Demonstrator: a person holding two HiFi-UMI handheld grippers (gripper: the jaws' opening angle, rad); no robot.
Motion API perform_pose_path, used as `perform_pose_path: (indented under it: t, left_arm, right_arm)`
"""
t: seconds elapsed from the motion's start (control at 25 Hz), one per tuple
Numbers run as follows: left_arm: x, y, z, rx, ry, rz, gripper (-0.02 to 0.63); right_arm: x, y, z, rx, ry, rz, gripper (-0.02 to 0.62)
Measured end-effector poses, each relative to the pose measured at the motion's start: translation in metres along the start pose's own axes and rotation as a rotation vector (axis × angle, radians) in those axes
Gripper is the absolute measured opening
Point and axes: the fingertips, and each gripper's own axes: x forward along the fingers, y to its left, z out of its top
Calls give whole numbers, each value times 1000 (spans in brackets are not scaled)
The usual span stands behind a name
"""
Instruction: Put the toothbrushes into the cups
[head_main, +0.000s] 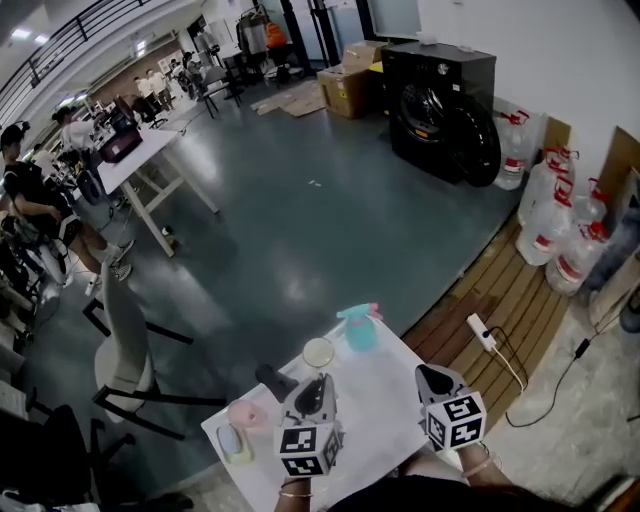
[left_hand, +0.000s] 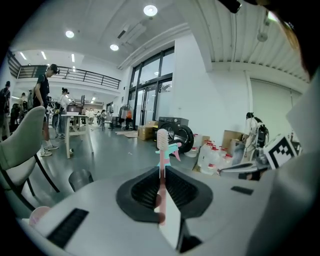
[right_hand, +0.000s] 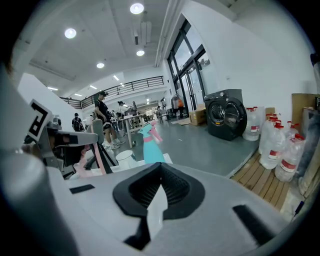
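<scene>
My left gripper is shut on a pink toothbrush, which stands upright between the jaws with its white bristle head on top. In the head view the left gripper hovers over the small white table, between a dark cup and a clear cup. A pink cup stands to its left. My right gripper is shut with nothing between the jaws, and it hangs over the table's right side. In the right gripper view, the pink toothbrush shows in the left gripper.
A teal spray bottle stands at the table's far corner. A pale soap-like item lies at the left edge. A white chair is left of the table. A power strip and water jugs are on the right floor.
</scene>
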Motion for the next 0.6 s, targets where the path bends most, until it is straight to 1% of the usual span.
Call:
perform_pose_path:
  t: [0.6]
  left_arm:
    - [9,20,32,-15,-89,62,35]
  right_arm:
    - [-1,-5,-7,9,10,-13,3]
